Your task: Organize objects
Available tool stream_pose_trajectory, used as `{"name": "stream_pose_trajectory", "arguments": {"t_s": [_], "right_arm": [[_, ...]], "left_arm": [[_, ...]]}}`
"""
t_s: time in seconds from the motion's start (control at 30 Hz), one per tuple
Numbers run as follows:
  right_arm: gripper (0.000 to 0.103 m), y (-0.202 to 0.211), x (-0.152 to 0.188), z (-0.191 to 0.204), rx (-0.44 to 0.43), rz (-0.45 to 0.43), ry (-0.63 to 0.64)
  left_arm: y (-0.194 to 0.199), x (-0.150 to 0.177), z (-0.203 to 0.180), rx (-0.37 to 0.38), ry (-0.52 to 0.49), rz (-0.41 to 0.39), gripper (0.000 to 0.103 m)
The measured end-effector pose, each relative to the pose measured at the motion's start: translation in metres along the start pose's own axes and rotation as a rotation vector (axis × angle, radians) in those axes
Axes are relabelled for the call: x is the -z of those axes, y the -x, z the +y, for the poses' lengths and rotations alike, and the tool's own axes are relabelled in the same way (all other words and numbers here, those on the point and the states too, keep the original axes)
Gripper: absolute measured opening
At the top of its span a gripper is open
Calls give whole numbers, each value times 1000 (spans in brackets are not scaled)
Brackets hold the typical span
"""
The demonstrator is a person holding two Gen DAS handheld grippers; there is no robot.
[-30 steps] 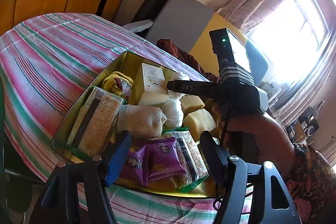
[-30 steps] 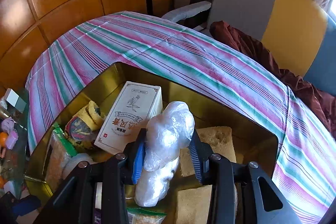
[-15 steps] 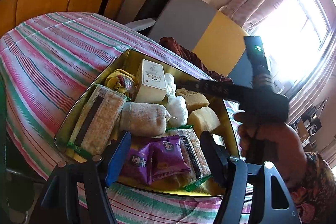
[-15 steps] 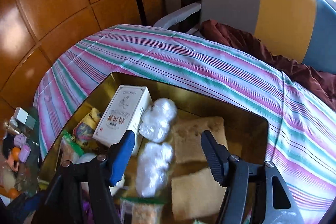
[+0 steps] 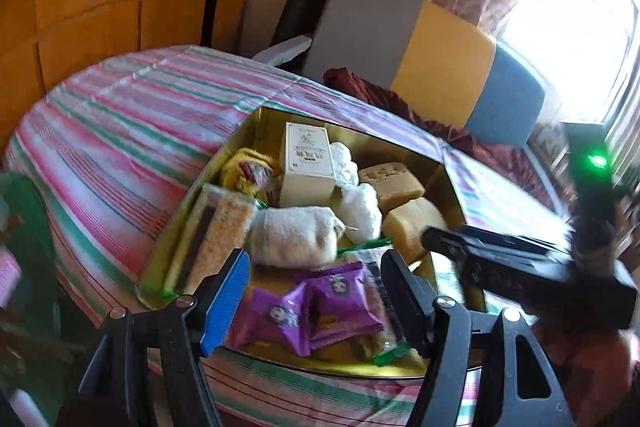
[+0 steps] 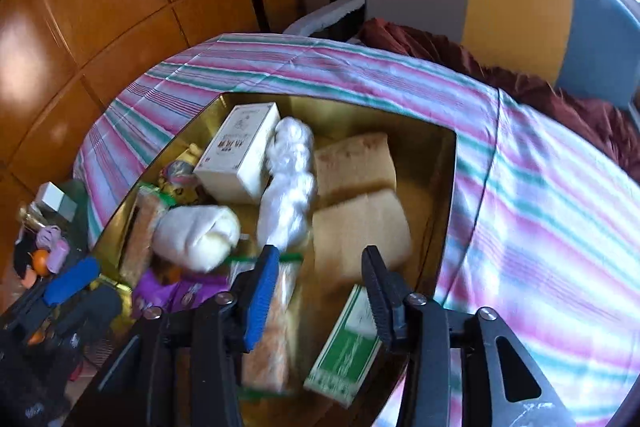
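Snacks and soft bundles fill a shallow gold tray (image 5: 454, 183) that sits on the striped cloth of the surface (image 5: 120, 131). Packed side by side, they show the sorting looks mostly done. A cream box (image 5: 306, 163) stands at the tray's far edge, with a white plastic-wrapped bundle (image 6: 290, 179) lying just beside it and two tan sponge blocks (image 6: 356, 211) filling the far right corner. A rolled white towel (image 5: 294, 235) lies mid-tray, a long cracker pack (image 5: 218, 231) runs along the left edge, and purple snack packets (image 5: 312, 307) crowd the near edge.

Neither tool carries anything. The left gripper (image 5: 314, 291) hovers spread above the purple packets. The right gripper (image 6: 320, 291) is likewise spread and empty, above a green-and-white packet (image 6: 344, 351) near the tray's near right corner. That packet lies askew, so it probably wants straightening next.
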State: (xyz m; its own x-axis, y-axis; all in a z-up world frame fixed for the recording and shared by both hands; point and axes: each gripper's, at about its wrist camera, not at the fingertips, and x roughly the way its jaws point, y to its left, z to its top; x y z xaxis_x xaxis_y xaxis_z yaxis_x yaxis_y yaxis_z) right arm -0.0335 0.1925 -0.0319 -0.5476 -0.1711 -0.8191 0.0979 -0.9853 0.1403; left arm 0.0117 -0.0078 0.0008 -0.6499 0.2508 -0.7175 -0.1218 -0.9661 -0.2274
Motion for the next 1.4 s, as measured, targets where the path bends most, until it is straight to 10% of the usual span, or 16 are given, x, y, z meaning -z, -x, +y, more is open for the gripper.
{"name": "stream_pose_trajectory", "arguments": {"t_s": [0.13, 0.63, 1.4], "right_arm": [[101, 18, 14, 4, 39, -38, -46], [103, 56, 24, 20, 253, -111, -88], [103, 64, 31, 53, 407, -154, -129]], "left_arm": [[-3, -11, -7, -129, -94, 24, 69], [21, -23, 7, -322, -139, -44, 69], [29, -23, 9, -256, -100, 63, 68]]}}
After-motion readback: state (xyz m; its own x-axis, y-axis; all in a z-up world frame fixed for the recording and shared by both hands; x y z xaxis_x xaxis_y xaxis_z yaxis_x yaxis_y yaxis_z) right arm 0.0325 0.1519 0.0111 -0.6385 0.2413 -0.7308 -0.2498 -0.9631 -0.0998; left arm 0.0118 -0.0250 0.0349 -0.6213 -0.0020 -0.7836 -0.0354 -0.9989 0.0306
